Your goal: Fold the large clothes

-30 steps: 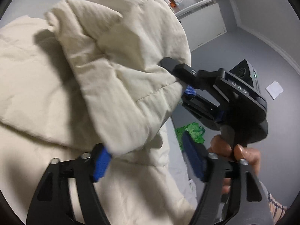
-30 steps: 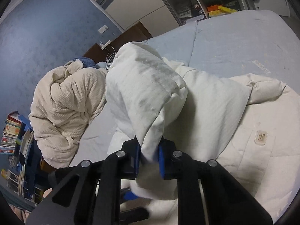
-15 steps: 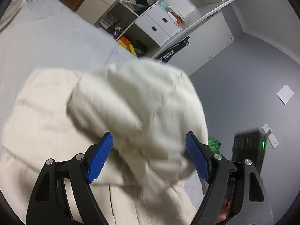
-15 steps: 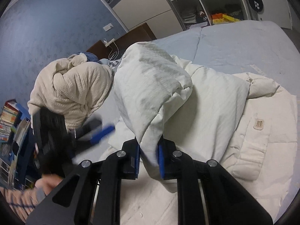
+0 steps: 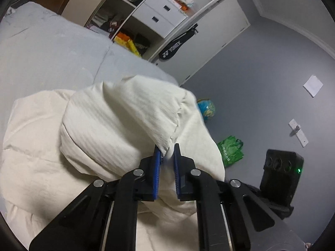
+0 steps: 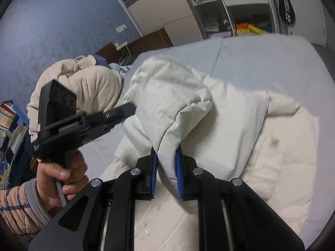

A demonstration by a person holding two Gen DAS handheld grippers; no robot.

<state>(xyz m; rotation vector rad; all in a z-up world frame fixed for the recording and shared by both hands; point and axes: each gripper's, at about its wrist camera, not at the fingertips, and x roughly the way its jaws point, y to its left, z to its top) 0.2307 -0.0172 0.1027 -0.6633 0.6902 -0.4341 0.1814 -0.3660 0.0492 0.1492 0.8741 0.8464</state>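
A large cream padded jacket (image 5: 37,146) lies spread on the grey bed (image 5: 46,58). Its hood (image 5: 125,115) is lifted off the bed. My left gripper (image 5: 166,152) is shut on one edge of the hood. My right gripper (image 6: 166,156) is shut on another fold of the hood (image 6: 173,104). The jacket body (image 6: 282,146) lies flat to the right in the right wrist view. The left gripper (image 6: 117,117) and the hand holding it also show at the left of the right wrist view.
A bundled cream blanket (image 6: 88,87) sits at the head of the bed. An open wardrobe (image 5: 150,16) stands beyond the bed. A green bag (image 5: 230,148) and a globe (image 5: 206,107) lie on the floor. Bookshelves (image 6: 8,129) stand at the left.
My left gripper was open around the hood and has shut on its edge. My right gripper has kept its hold on the hood. The hood hangs lower and nearer the bed.
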